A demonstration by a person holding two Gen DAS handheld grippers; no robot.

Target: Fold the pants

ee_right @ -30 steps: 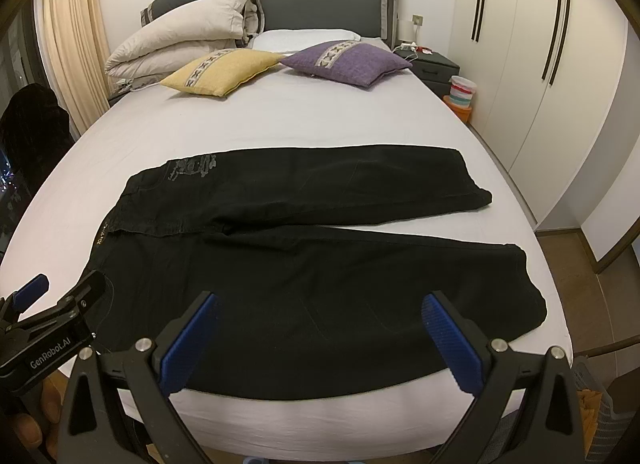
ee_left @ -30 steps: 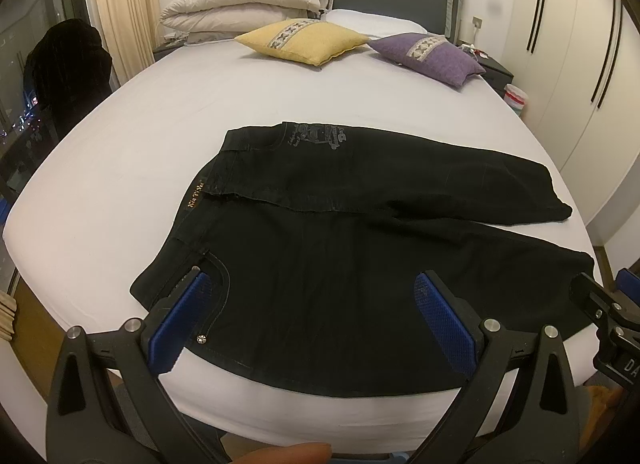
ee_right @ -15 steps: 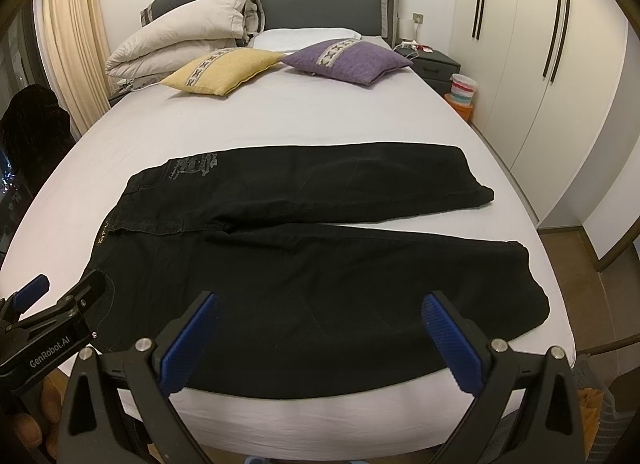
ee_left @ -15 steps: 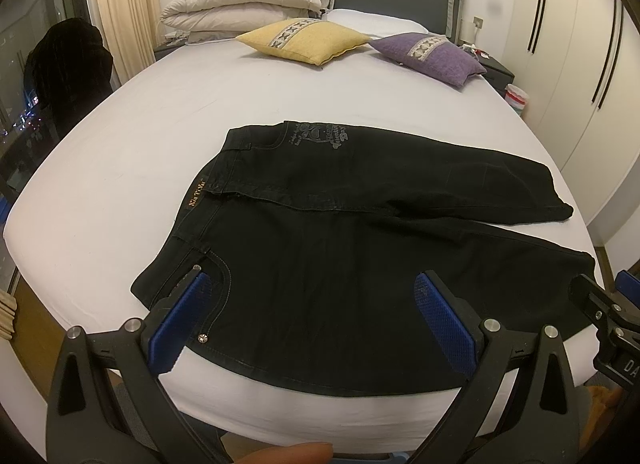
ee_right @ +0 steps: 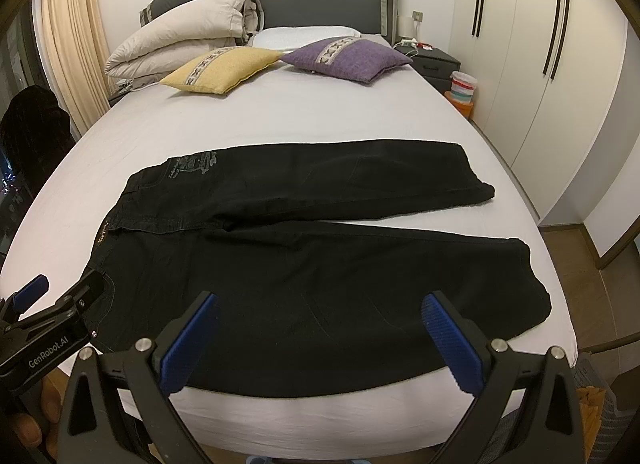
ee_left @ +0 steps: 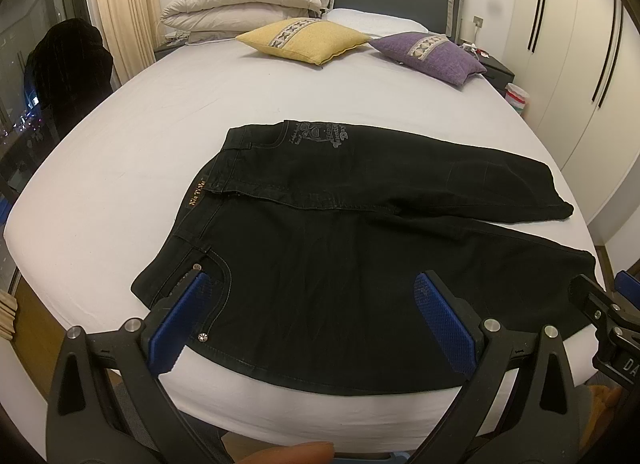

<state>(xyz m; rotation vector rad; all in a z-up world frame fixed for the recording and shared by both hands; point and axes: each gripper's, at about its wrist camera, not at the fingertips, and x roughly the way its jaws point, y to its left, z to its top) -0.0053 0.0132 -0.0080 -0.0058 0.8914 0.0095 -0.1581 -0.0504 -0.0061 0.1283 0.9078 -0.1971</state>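
Left gripper (ee_left: 312,318) spread wide, holding nothing, blue pads hovering over the near waist-and-pocket corner of the black denim pants (ee_left: 360,248); right gripper (ee_right: 320,338) equally wide and empty, over the near leg's middle. Change over the last second is tiny: both views creep slightly closer, pants sit a touch larger in frame, cloth itself unmoved, so the fold hasn't started and this reads as an approach to the near edge. Pants lie flat across the foot of the white-sheeted bed (ee_left: 140,136), waist left, both legs running right, far leg angled slightly away. Near edge sits close to the mattress edge, and whether the cuff overhangs at right is hard to tell through the fisheye. Beyond the pants the sheet is open up to the yellow cushion (ee_left: 304,40) and purple cushion (ee_left: 432,50), so there's room to fold away.
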